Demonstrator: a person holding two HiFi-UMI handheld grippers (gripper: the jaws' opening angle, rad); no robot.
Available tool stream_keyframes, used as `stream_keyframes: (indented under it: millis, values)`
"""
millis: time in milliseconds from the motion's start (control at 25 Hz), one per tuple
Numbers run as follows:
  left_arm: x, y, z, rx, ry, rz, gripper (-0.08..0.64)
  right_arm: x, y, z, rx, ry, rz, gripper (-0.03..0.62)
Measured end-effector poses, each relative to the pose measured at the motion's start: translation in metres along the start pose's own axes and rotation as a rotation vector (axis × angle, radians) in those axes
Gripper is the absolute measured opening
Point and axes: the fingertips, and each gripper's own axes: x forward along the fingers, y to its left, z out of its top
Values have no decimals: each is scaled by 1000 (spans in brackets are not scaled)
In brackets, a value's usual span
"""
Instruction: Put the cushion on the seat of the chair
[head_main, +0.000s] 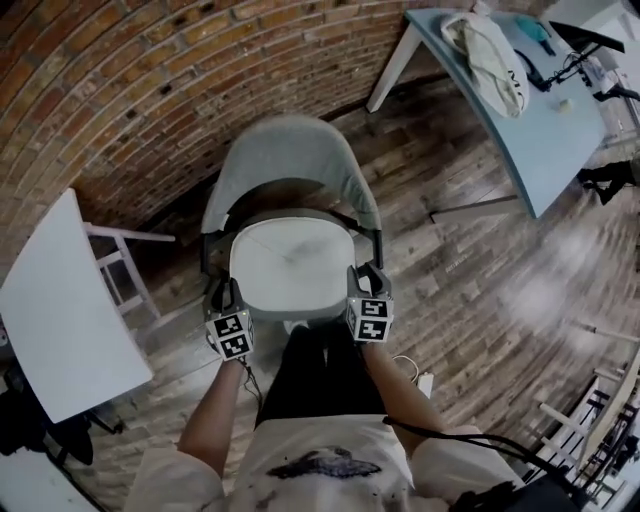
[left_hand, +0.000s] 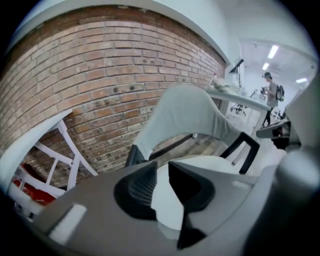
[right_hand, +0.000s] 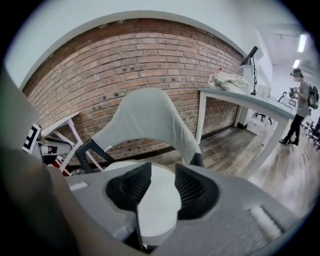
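A chair (head_main: 290, 150) with a grey curved back stands in front of me against the brick wall. A white cushion (head_main: 290, 265) lies flat on its seat between the black armrests. My left gripper (head_main: 222, 292) hangs at the cushion's front left corner and my right gripper (head_main: 368, 277) at its front right corner. In the left gripper view the left gripper (left_hand: 161, 187) is open with nothing in it; the cushion (left_hand: 210, 162) shows below and beyond. The right gripper (right_hand: 162, 187) in its own view is open and empty too, with the cushion (right_hand: 159, 206) seen through the gap and the chair back (right_hand: 145, 120) behind.
A white table (head_main: 60, 310) and a white wooden frame (head_main: 120, 260) stand at the left. A light blue table (head_main: 540, 130) with a white bag (head_main: 490, 60) stands at the back right. My legs (head_main: 310, 370) are just before the chair. A person (right_hand: 300, 105) stands far off.
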Motion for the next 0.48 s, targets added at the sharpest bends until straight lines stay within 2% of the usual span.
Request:
stream_keyframes:
  millis: [320, 480]
  values:
    - [-94, -13, 90, -12, -93, -66, 63, -84, 31, 100, 13, -147, 97, 143]
    - [-129, -16, 146, 9, -173, -81, 60, -119, 46, 153, 14, -229, 129, 142]
